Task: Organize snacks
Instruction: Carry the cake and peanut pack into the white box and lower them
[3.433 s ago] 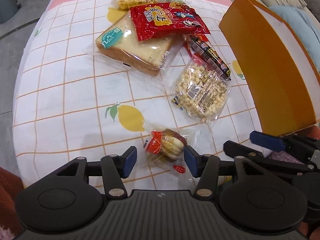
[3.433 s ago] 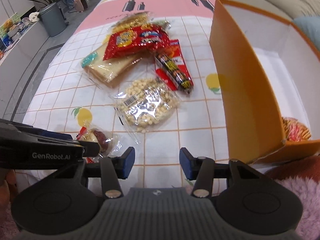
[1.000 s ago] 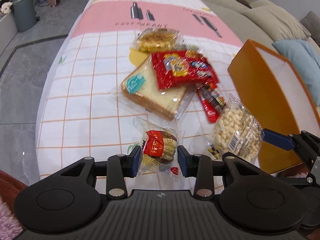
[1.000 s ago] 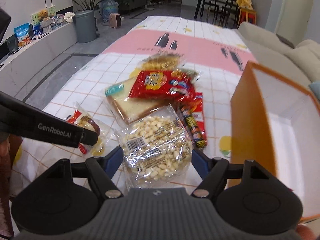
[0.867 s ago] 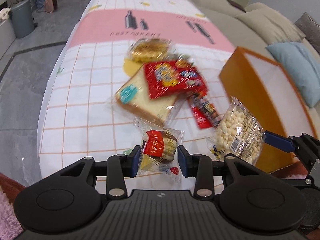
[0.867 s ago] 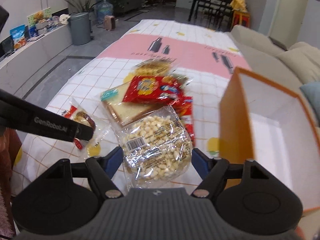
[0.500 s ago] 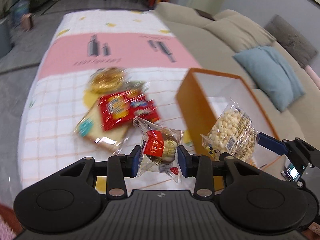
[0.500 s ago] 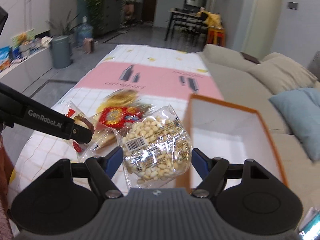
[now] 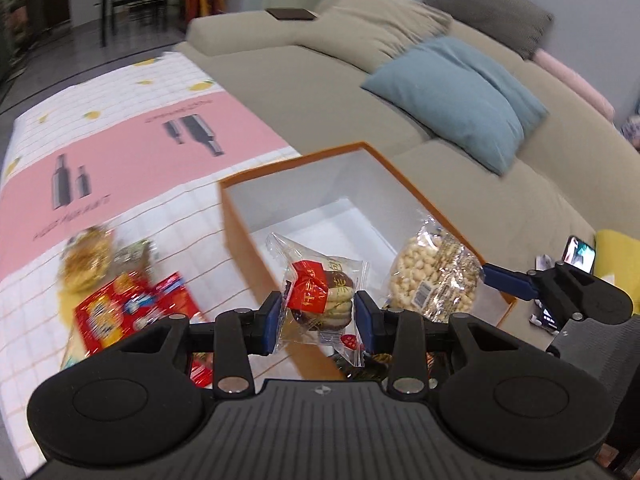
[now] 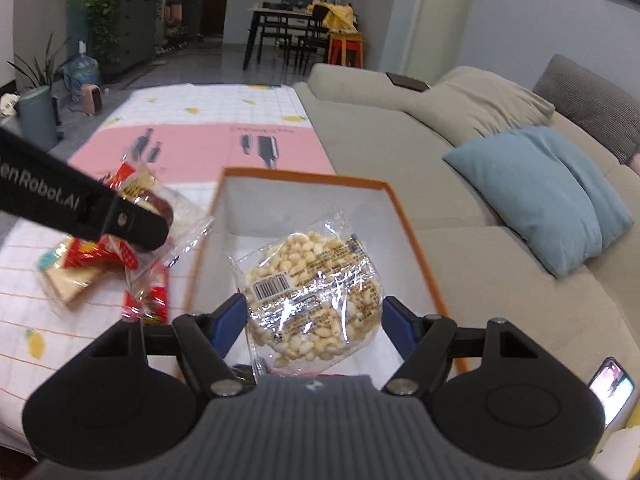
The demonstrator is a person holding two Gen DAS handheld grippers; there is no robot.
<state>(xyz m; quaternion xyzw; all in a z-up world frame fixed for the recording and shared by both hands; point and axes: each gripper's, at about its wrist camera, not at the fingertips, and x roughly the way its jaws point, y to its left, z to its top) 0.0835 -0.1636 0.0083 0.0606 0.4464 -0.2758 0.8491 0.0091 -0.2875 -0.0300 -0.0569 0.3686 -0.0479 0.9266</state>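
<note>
My left gripper (image 9: 316,320) is shut on a clear-wrapped biscuit pack with a red label (image 9: 324,300) and holds it in the air above the near left wall of the orange box (image 9: 256,256). My right gripper (image 10: 314,320) is shut on a clear bag of pale puffed balls (image 10: 314,292), held above the box's white inside (image 10: 304,208). That bag (image 9: 434,280) also shows in the left wrist view, over the box's right side. The left gripper's finger and its pack (image 10: 148,200) show at the left of the right wrist view.
Left of the box on the checked tablecloth (image 9: 120,128) lie a red snack bag (image 9: 120,312), a yellow cake pack (image 9: 86,260) and wrapped bread (image 10: 68,284). A beige sofa (image 10: 400,152) with a blue cushion (image 10: 548,192) runs along the right. A phone (image 10: 610,386) lies near right.
Both grippers have lifted their packs off the table and swung right, from beside the box to above its open top. The remaining snacks have stayed on the cloth.
</note>
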